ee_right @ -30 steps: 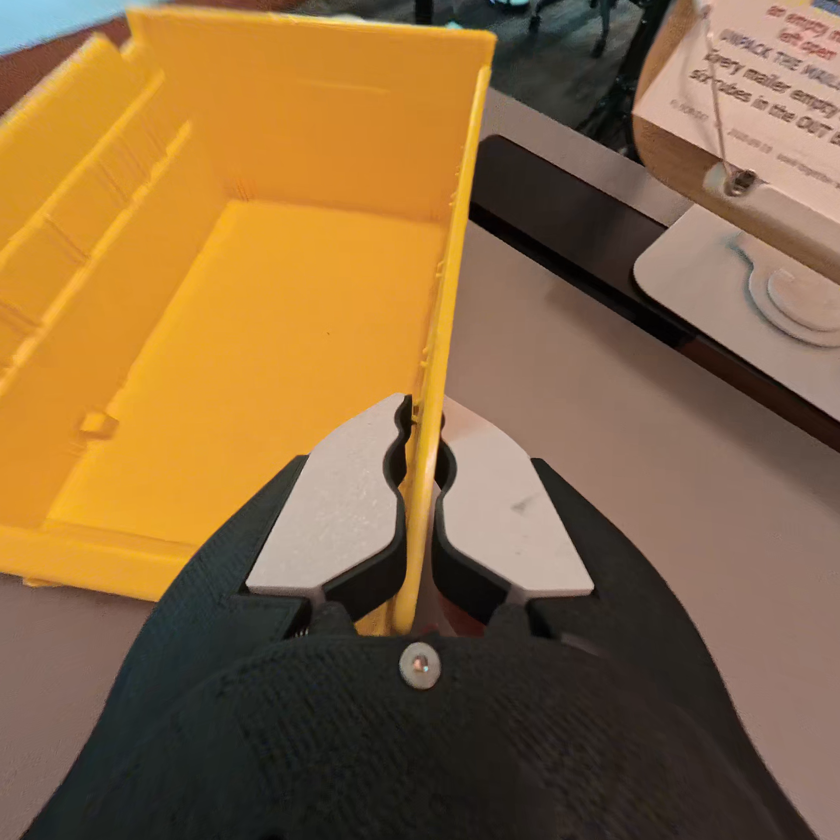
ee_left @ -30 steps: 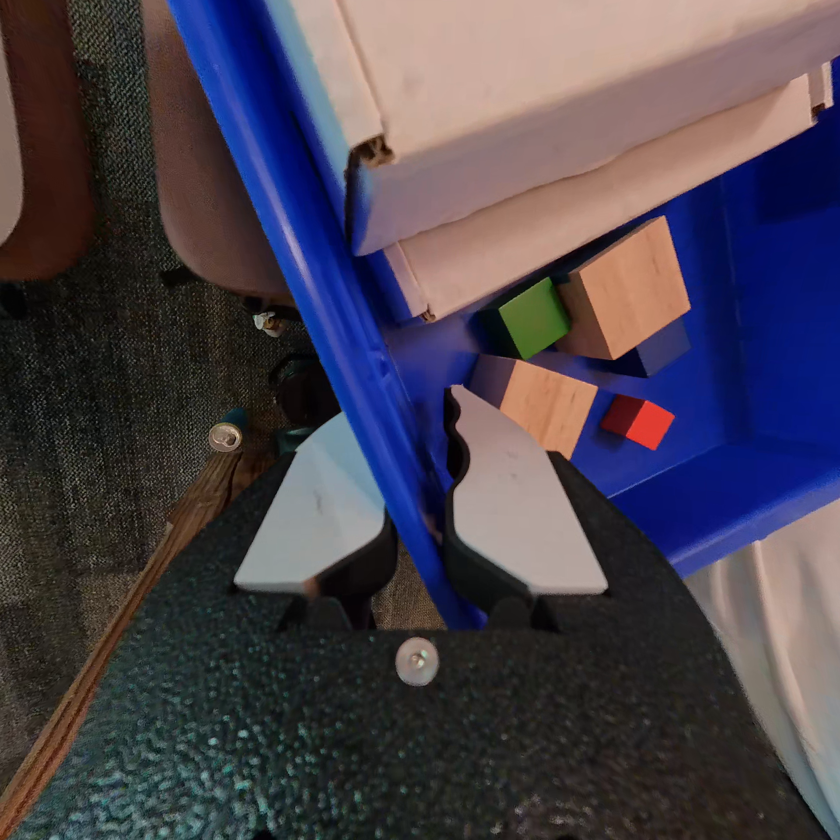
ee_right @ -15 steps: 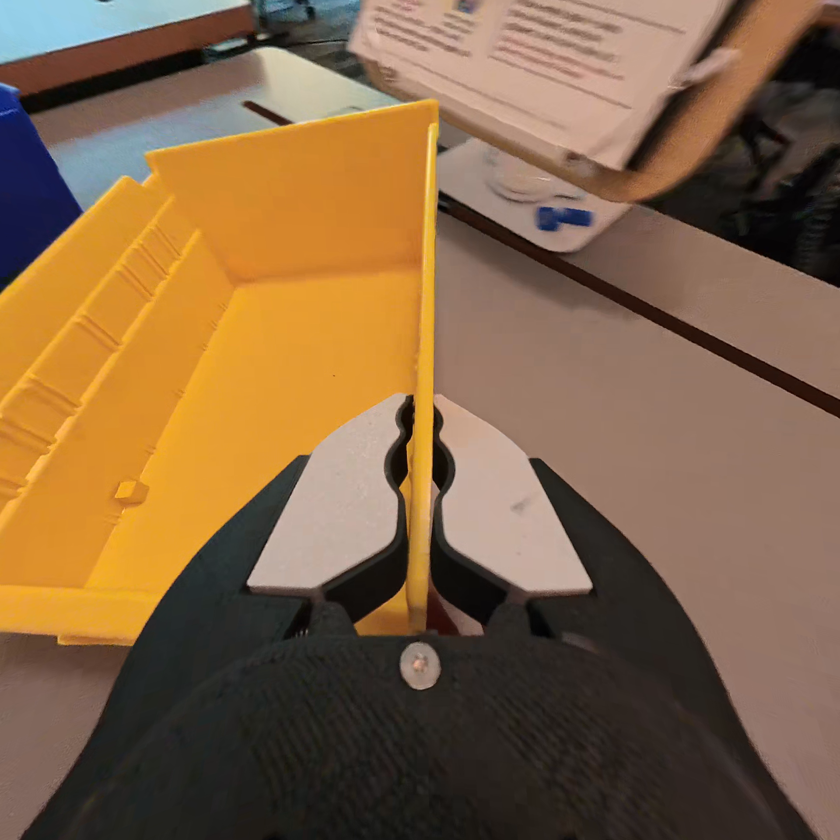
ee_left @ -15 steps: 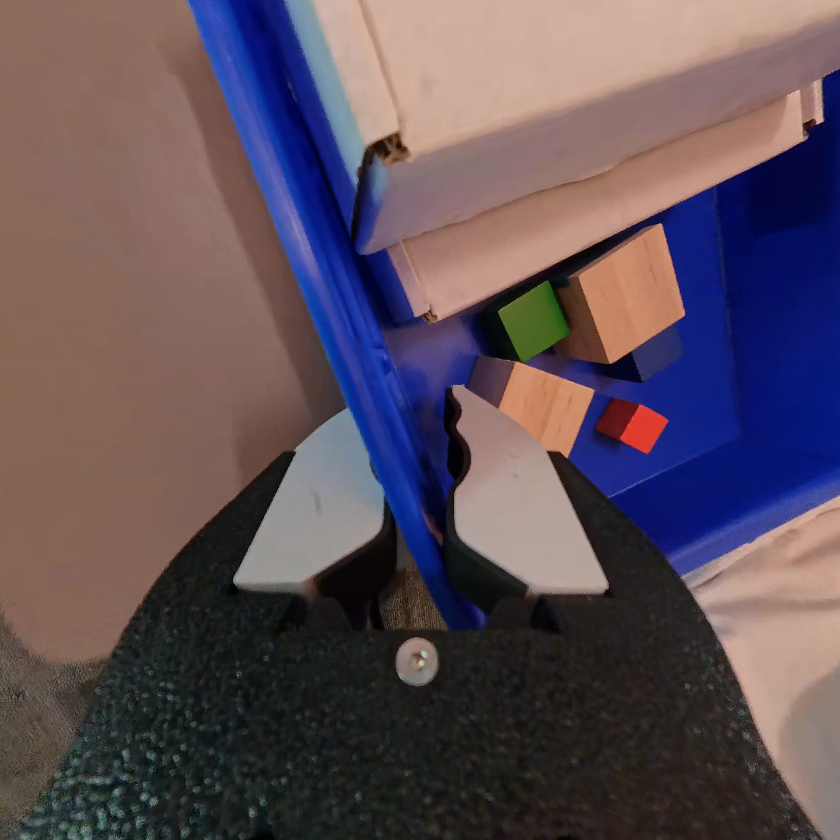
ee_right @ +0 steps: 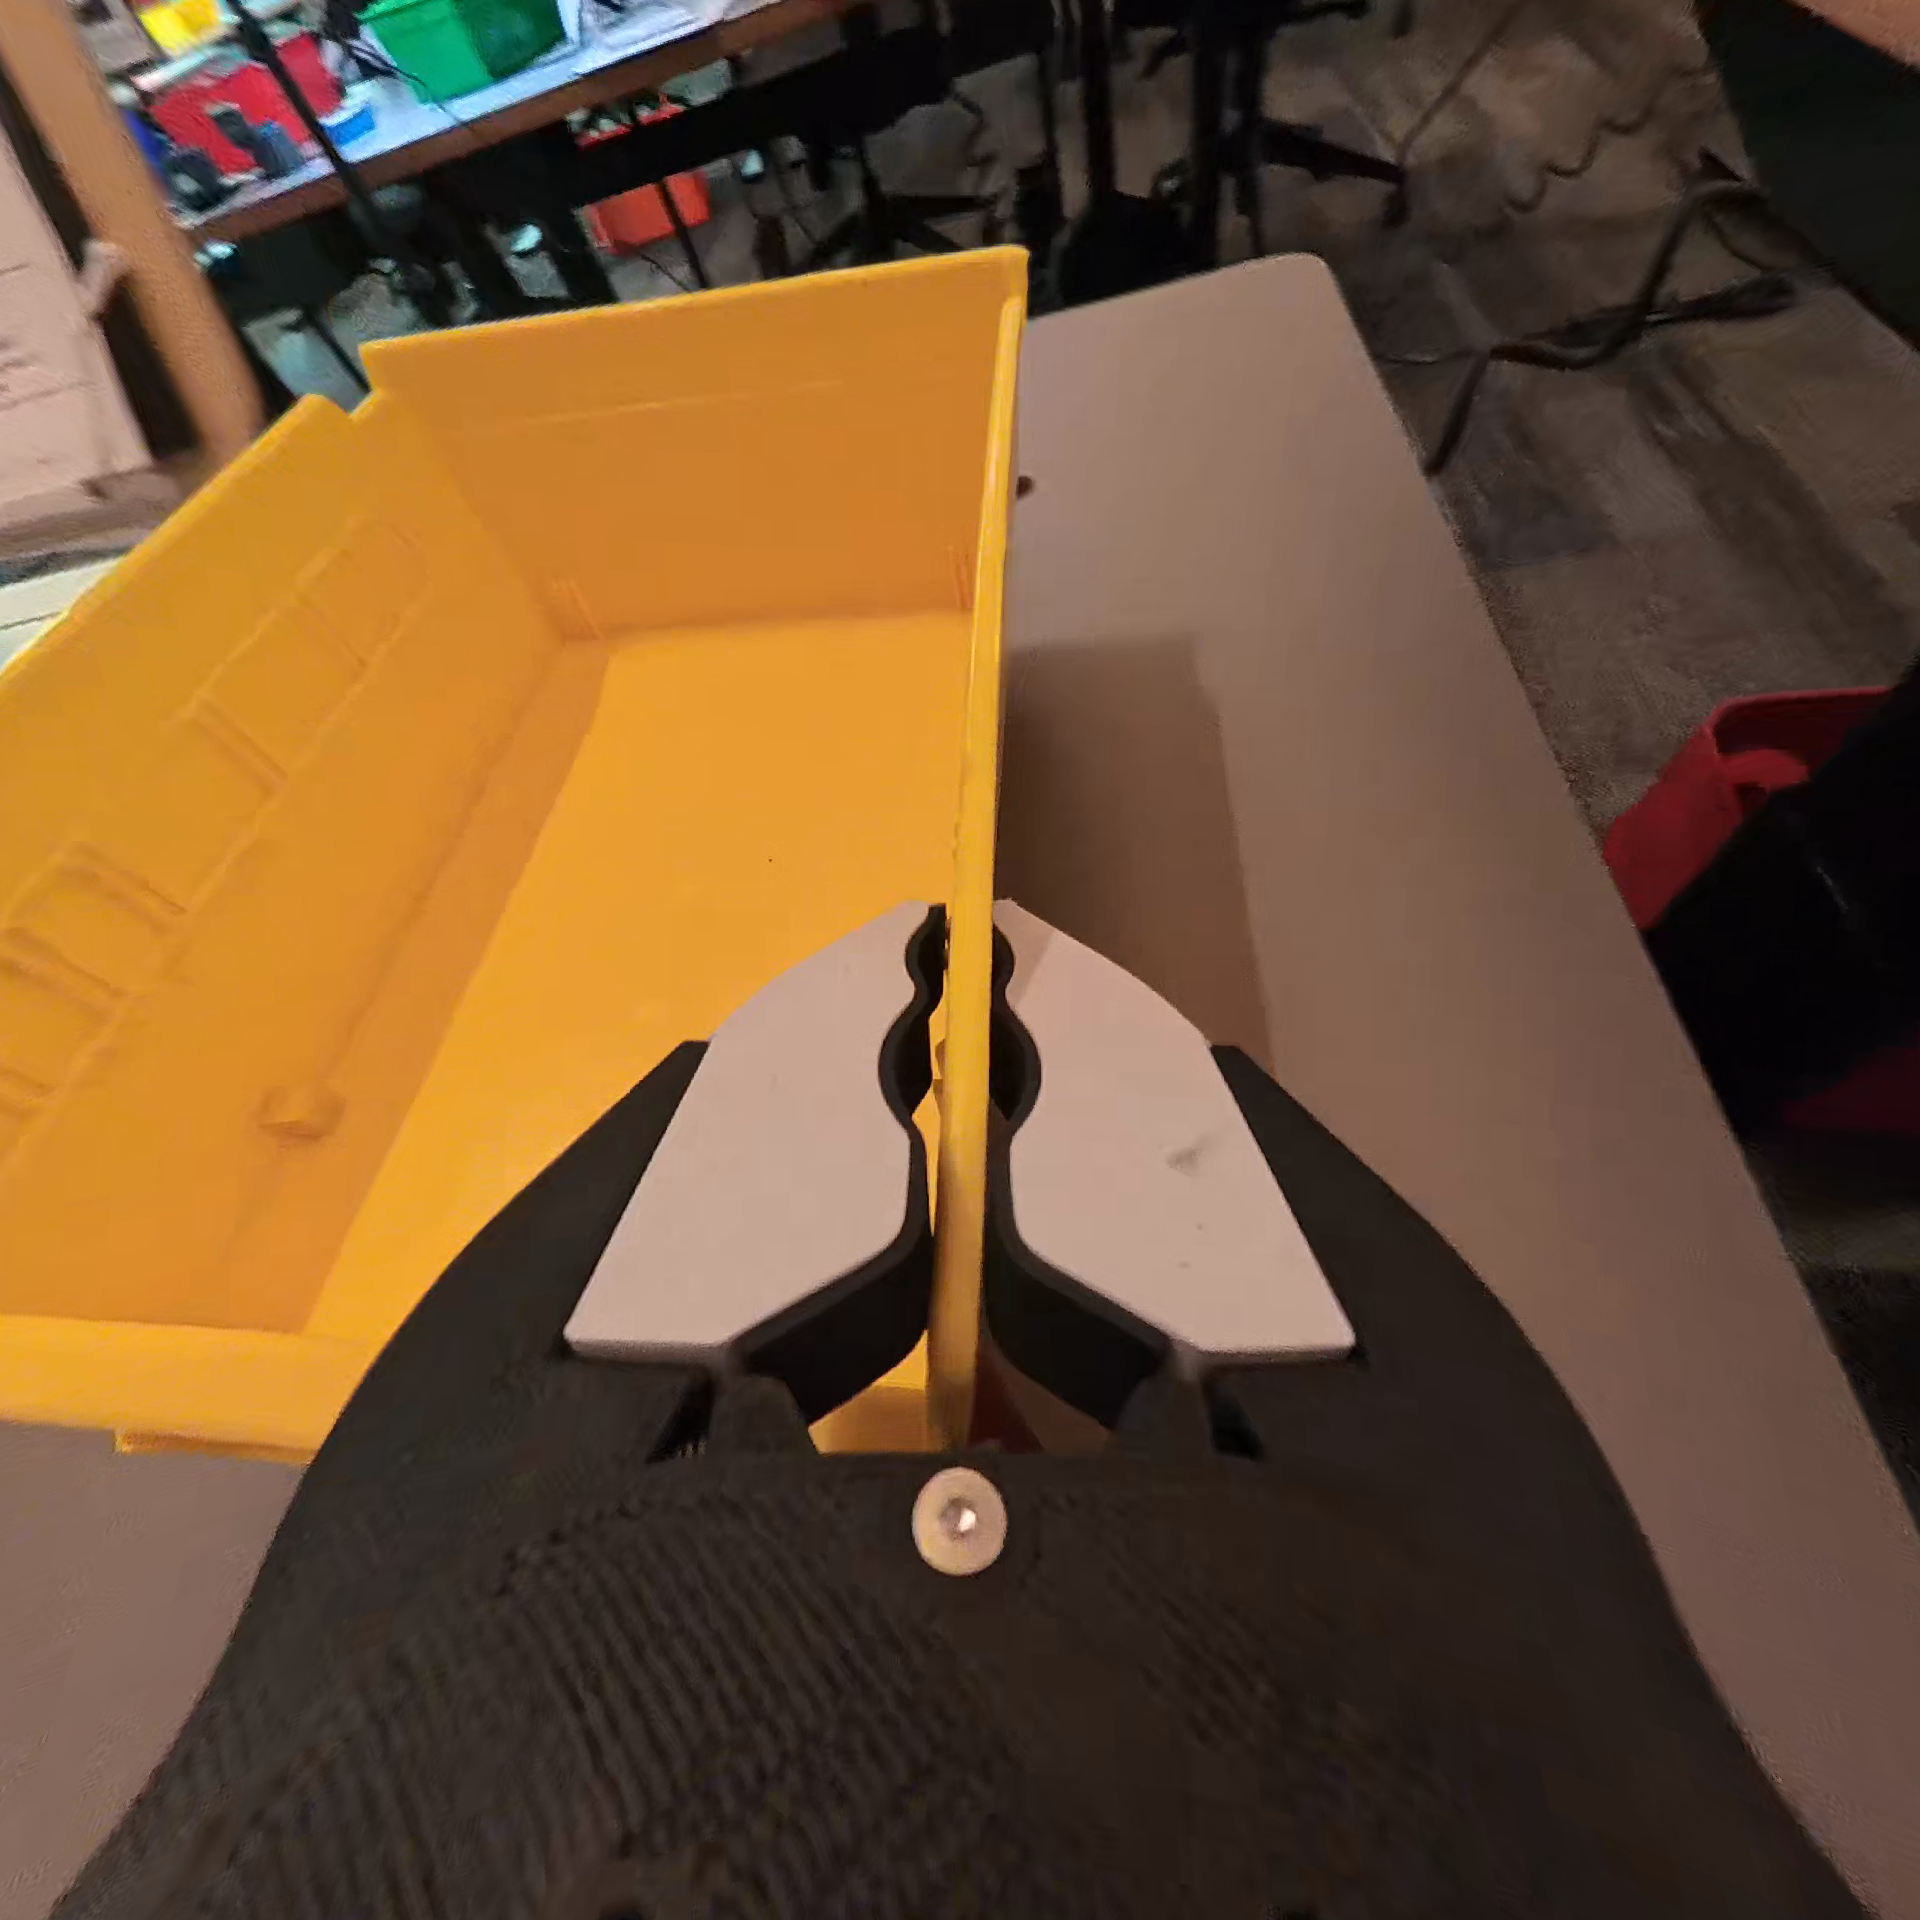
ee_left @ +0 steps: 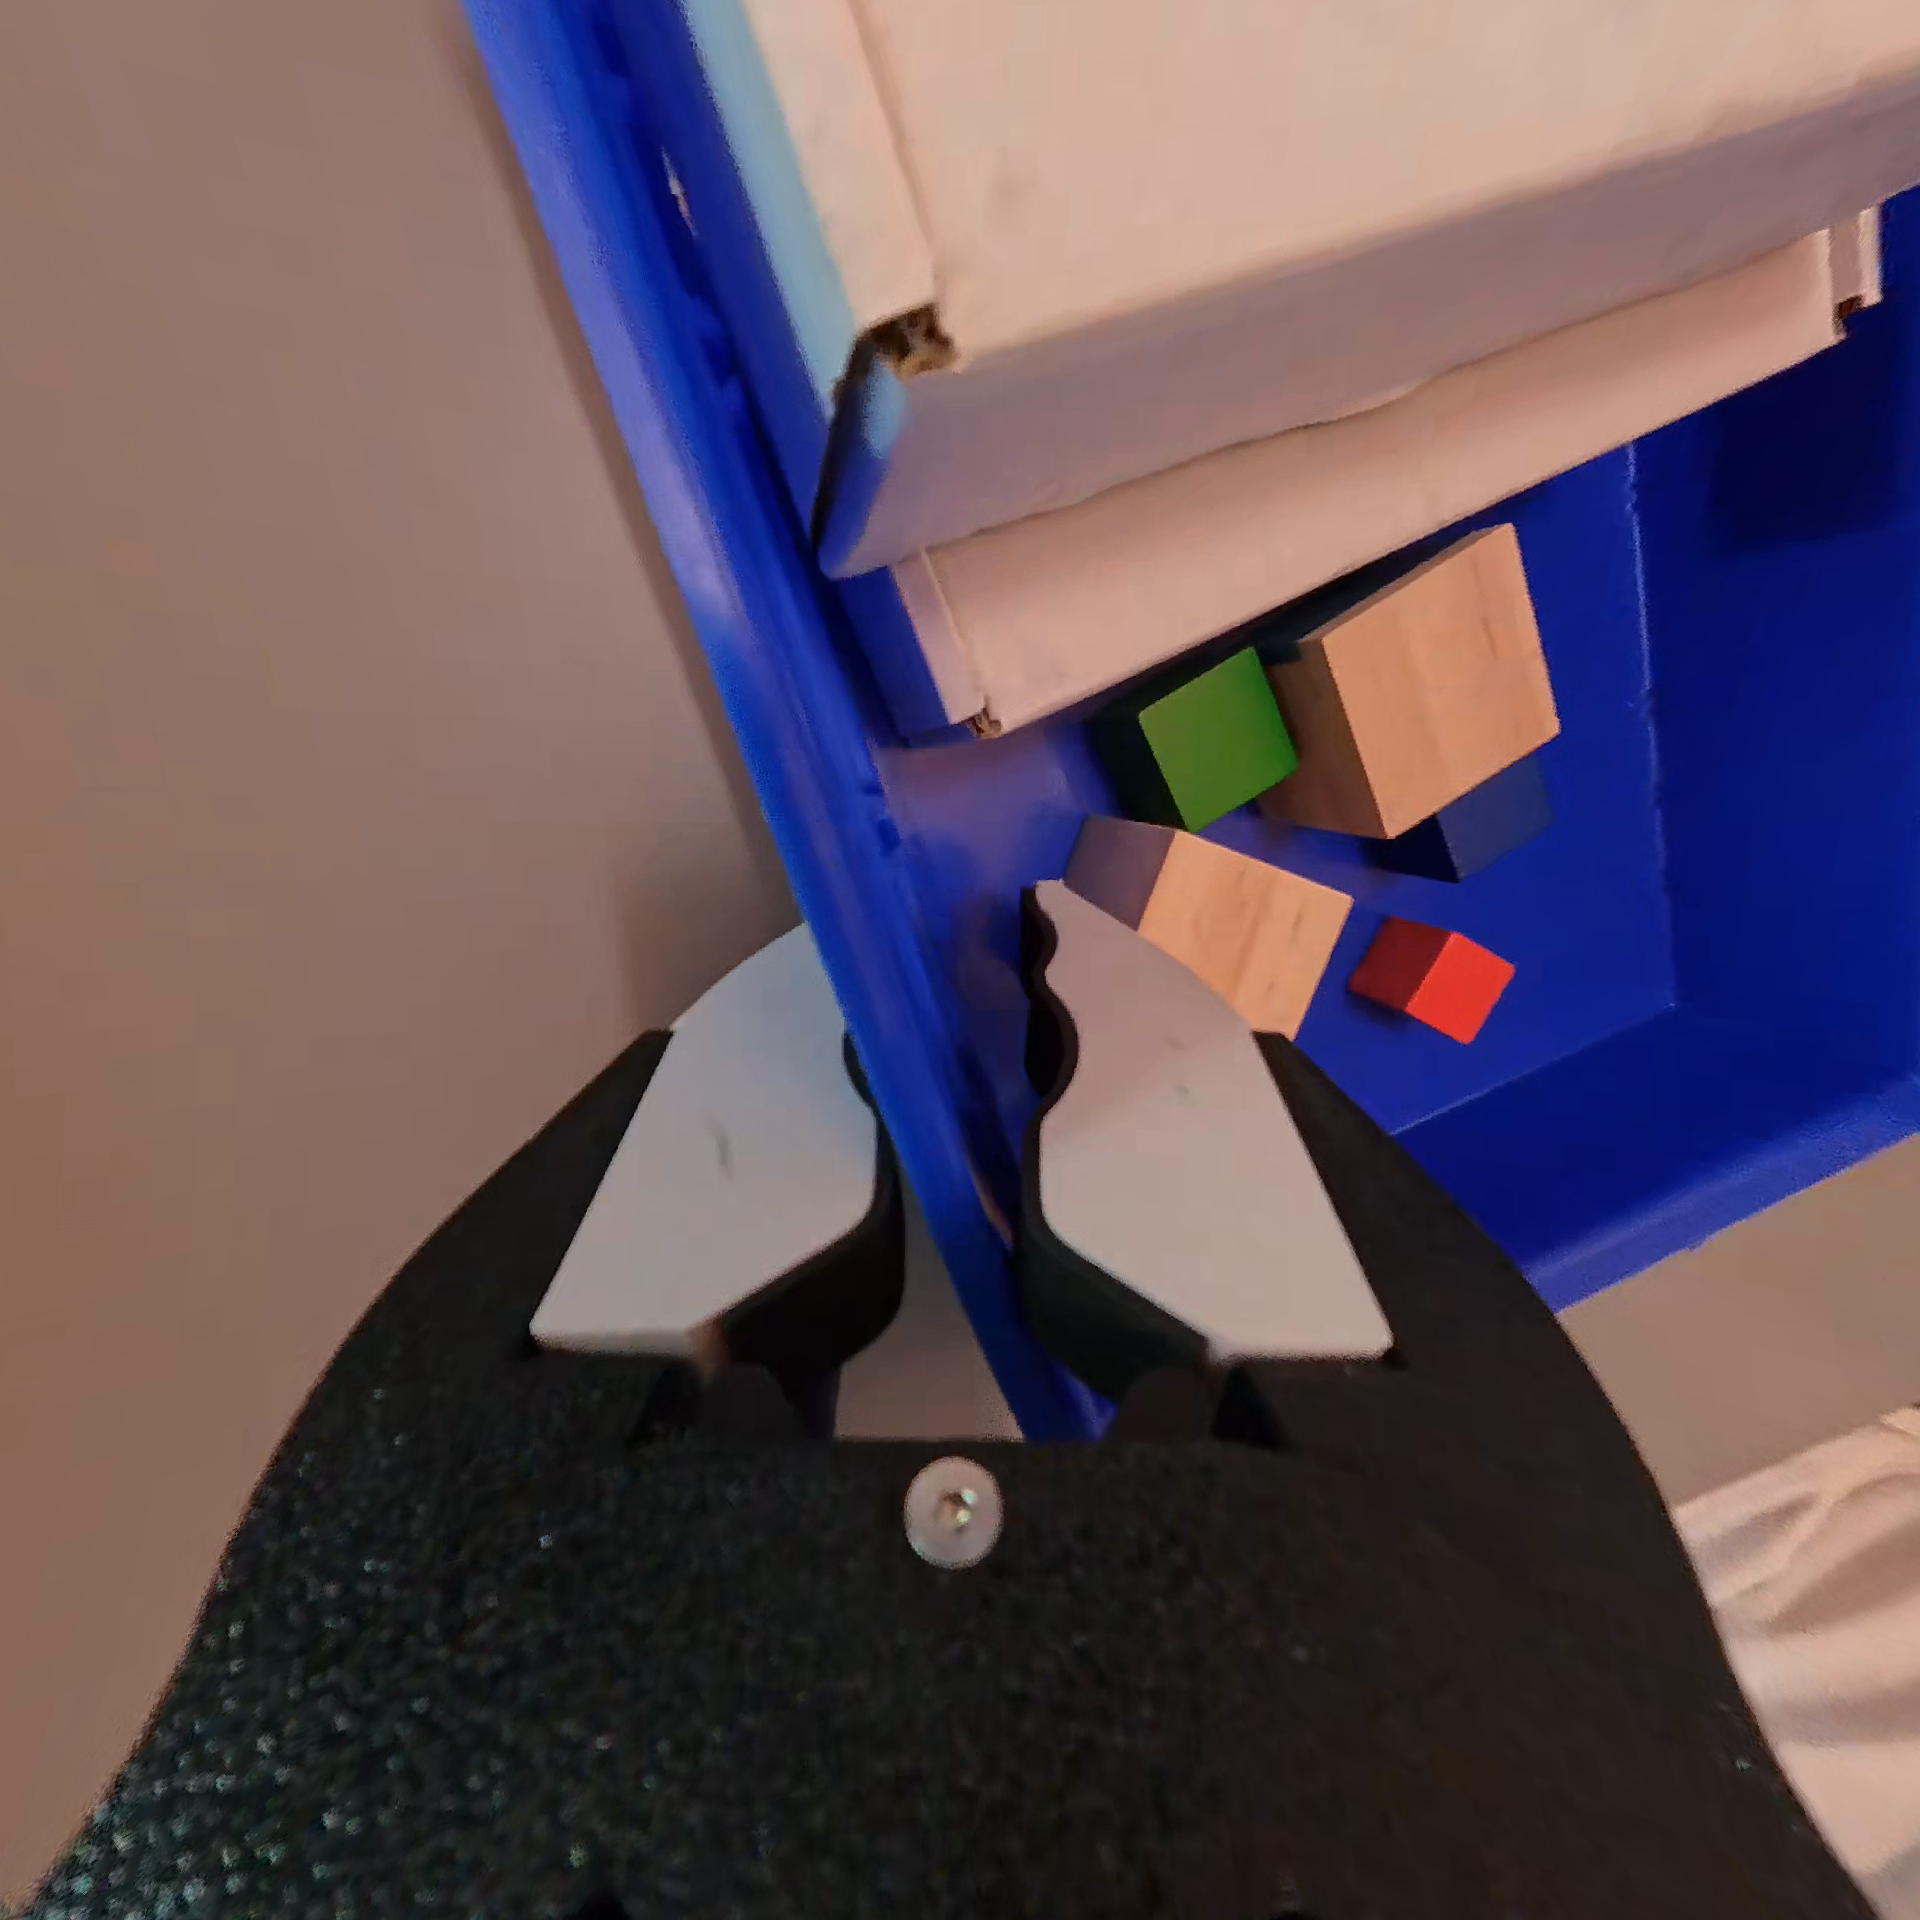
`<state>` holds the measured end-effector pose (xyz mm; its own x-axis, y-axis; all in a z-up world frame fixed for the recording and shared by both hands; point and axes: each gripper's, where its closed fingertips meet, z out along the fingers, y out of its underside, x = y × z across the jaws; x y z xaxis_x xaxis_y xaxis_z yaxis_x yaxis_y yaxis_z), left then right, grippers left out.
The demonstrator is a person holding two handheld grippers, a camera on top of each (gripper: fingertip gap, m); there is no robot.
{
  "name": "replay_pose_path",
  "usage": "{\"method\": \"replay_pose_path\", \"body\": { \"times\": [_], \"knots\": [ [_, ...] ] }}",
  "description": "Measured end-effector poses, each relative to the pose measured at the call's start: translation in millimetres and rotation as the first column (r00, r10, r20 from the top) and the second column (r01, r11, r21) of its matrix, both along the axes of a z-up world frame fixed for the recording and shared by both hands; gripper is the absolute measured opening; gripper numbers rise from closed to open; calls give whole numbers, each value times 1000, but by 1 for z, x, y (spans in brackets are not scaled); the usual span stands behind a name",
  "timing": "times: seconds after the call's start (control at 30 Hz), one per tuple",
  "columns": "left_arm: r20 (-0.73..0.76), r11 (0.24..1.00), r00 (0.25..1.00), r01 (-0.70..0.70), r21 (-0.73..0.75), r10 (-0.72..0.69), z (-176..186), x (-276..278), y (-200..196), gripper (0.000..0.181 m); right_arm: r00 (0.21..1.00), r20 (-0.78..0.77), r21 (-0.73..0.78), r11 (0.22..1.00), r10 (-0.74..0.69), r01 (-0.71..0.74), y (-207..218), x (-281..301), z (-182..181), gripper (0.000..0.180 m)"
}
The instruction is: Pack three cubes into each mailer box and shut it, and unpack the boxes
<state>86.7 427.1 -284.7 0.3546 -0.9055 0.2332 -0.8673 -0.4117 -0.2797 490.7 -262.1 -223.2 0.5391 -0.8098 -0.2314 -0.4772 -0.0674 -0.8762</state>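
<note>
My left gripper (ee_left: 925,935) is shut on the side wall of a blue bin (ee_left: 727,644). Inside the bin lie two white mailer boxes (ee_left: 1299,208), stacked at the far end, and loose cubes: a green one (ee_left: 1216,738), two plain wooden ones (ee_left: 1423,686) (ee_left: 1247,935), a dark blue one (ee_left: 1486,831) and a red one (ee_left: 1444,982). My right gripper (ee_right: 966,920) is shut on the right side wall of an empty yellow bin (ee_right: 644,488), which sits on the grey table (ee_right: 1299,831).
The grey table top (ee_left: 312,623) lies under the blue bin. White cloth (ee_left: 1829,1621) shows at the lower right of the left wrist view. Beyond the table's right edge are carpet, a red bin (ee_right: 1745,800) and chair legs. Workbenches with clutter stand behind. One gripper's finger ends stand about 80 cm off the other's.
The blue bin has moved from over the floor to over the grey table. The yellow bin has swung round: the stand with the paper sheet left the view and the table's far corner shows.
</note>
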Motion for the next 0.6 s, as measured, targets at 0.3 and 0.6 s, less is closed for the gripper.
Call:
{"method": "replay_pose_path", "body": {
  "times": [0.3, 0.6],
  "knots": [
    [3, 998, 1000, -3, 63, 3, -6, 35, 26, 18, 999, 39, -9, 1000, -8, 8, 22, 22, -21, 5],
    [128, 969, 991, -4, 247, -28, 1, 57, 54, 27, 993, 96, -42, 996, -68, 72, 54, 45, -22, 6]
  ]
}}
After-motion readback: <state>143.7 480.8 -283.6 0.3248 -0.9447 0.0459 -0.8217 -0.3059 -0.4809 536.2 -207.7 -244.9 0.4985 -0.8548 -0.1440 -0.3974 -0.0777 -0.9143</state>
